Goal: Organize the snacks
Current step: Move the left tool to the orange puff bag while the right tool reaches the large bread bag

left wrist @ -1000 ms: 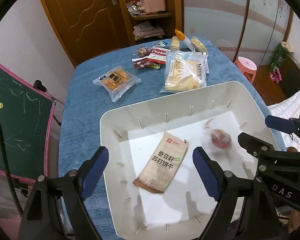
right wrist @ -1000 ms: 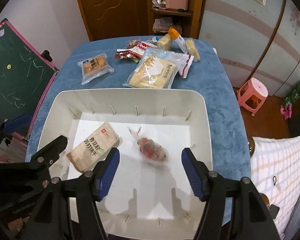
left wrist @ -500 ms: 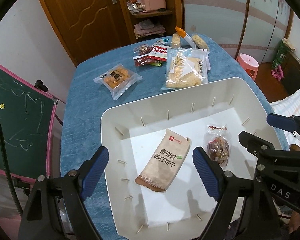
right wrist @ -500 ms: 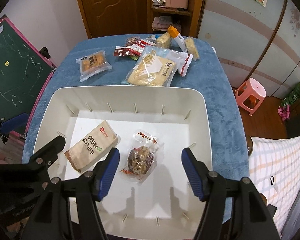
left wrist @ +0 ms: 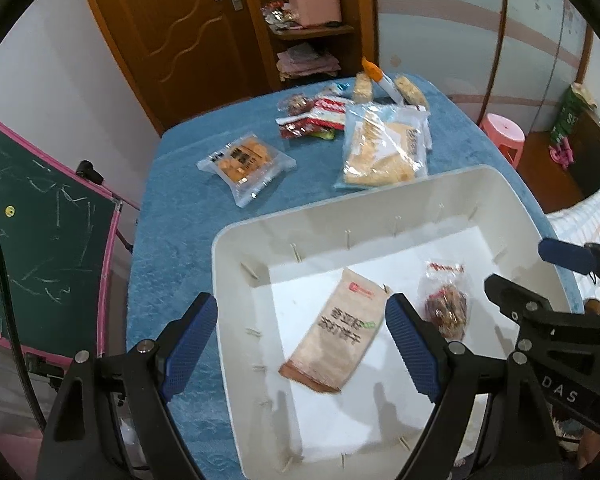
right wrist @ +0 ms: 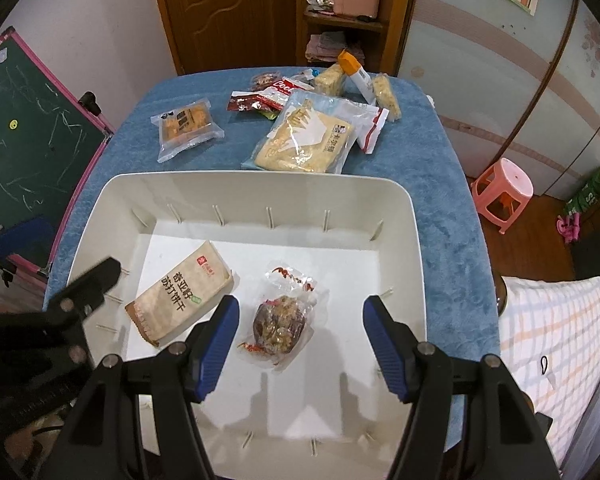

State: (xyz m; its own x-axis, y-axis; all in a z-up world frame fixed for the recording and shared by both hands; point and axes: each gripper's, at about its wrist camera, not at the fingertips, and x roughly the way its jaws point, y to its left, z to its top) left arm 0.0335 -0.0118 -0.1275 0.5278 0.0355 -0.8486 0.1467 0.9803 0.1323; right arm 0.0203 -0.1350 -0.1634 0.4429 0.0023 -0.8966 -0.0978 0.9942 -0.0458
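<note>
A white bin [left wrist: 380,204] [right wrist: 260,188] stands on the blue tablecloth. Inside it lie a tan cracker packet [left wrist: 340,336] [right wrist: 180,300] and a clear bag of brownish-red snack [left wrist: 446,306] [right wrist: 282,316]. My left gripper [left wrist: 300,344] hangs open above the bin's left side, with nothing between its fingers. Over the bin's near right part, my right gripper [right wrist: 300,340] is open too; the clear bag rests on the bin floor below the gap, untouched. Behind the bin lie more snacks: an orange biscuit pack [left wrist: 246,162] [right wrist: 188,124], a large clear bag of pale crackers [left wrist: 384,148] [right wrist: 304,140], and small red packets [left wrist: 316,118] [right wrist: 264,98].
A green chalkboard [left wrist: 40,240] [right wrist: 24,128] with a pink frame stands left of the table. A pink stool [left wrist: 504,136] [right wrist: 504,188] sits on the floor to the right. A wooden door and a shelf are behind the table. Checked fabric [right wrist: 560,360] lies at the right.
The clear snack bag was blurred and in motion inside the bin a second ago; it now lies still on the bin floor. Both grippers kept their place and stayed open.
</note>
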